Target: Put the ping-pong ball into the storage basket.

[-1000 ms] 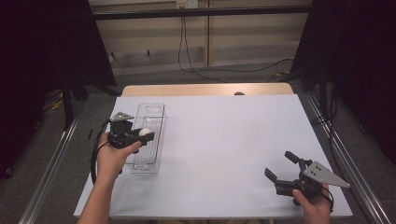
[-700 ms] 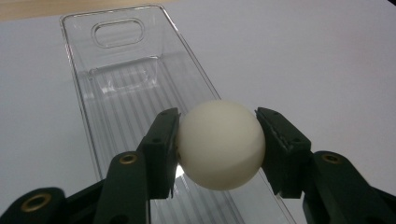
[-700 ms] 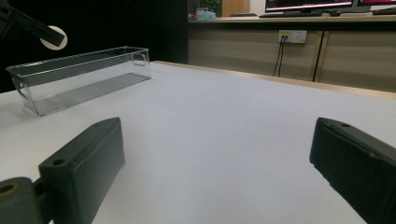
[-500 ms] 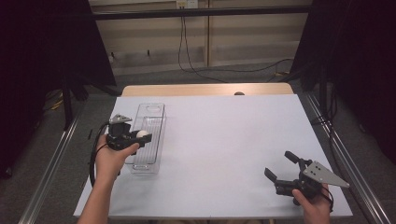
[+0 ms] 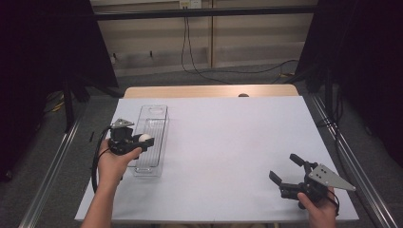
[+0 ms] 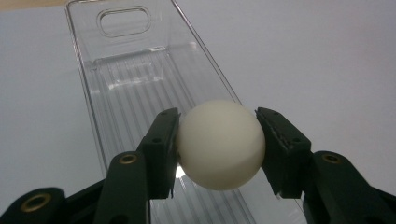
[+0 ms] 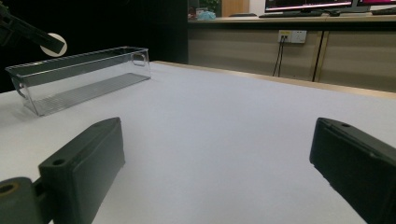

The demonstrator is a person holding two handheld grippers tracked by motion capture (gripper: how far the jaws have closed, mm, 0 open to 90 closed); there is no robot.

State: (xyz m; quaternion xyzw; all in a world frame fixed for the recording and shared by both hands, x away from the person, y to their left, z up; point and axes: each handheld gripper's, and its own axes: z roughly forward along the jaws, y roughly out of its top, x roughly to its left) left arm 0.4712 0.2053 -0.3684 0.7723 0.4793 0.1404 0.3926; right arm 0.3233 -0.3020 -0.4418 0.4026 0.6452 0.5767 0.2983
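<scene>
Ball (image 6: 219,143) sits pinched in our left gripper (image 5: 138,141), directly above the clear bin (image 5: 151,138), whose long axis runs near-to-far; our right gripper (image 5: 291,172) rests far right, jaws spread.

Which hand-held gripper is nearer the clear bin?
Left. The left hand-held gripper holds a white ball over the clear bin; the right hand-held gripper sits far across the table.
</scene>
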